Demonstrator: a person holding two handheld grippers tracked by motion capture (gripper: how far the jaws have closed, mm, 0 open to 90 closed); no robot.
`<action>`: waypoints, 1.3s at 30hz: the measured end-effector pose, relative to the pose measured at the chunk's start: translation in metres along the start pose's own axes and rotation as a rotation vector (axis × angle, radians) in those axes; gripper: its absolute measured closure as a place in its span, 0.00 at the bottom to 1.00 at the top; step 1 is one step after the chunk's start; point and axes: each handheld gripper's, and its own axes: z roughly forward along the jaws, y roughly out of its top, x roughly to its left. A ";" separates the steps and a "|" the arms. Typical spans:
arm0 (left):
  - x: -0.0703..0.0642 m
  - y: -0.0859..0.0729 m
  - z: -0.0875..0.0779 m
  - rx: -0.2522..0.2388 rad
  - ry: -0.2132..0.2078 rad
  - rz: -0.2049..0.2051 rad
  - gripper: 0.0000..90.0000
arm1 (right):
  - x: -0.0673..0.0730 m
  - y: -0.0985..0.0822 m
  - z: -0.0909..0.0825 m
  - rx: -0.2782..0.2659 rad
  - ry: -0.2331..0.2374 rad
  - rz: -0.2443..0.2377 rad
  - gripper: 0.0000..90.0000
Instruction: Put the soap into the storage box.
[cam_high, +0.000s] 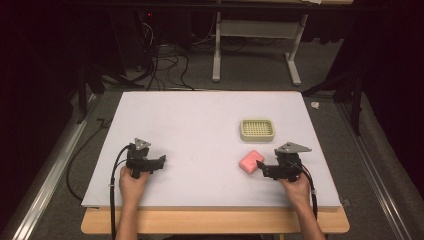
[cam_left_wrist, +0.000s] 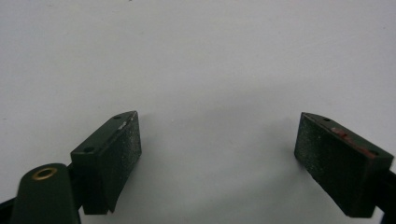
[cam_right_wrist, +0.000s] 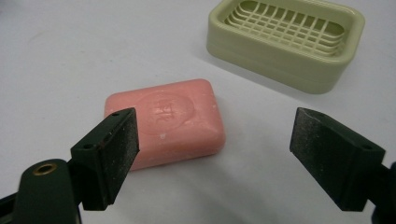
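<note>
The right gripper (cam_right_wrist: 212, 156) sits with its jaws spread wide and holding nothing, just beside the pink soap bar (cam_right_wrist: 168, 121), which lies flat on the white bench (cam_high: 190, 125) near its right front. The pale green soap dish (cam_right_wrist: 287, 42) stands just beyond the bar, apart from it. The left gripper (cam_left_wrist: 217, 158) rests at the left front, jaws likewise wide apart and empty over bare bench.

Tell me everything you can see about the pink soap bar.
The pink soap bar is a rounded rectangular block with a round stamped emblem on its top face and small whitish scuffs. It lies flat on the white table, near the pale green soap dish but apart from it. The open right gripper is beside it, not gripping.
</note>
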 end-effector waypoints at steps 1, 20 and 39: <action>0.000 0.000 0.000 0.000 0.000 0.000 0.17 | 0.000 0.000 0.000 0.000 0.000 0.000 0.18; 0.000 0.000 0.000 0.000 0.000 0.000 0.17 | 0.018 0.007 0.009 0.013 0.055 -0.053 0.16; 0.000 0.000 0.000 0.000 0.000 0.000 0.17 | 0.027 0.016 0.024 0.023 0.054 -0.090 0.16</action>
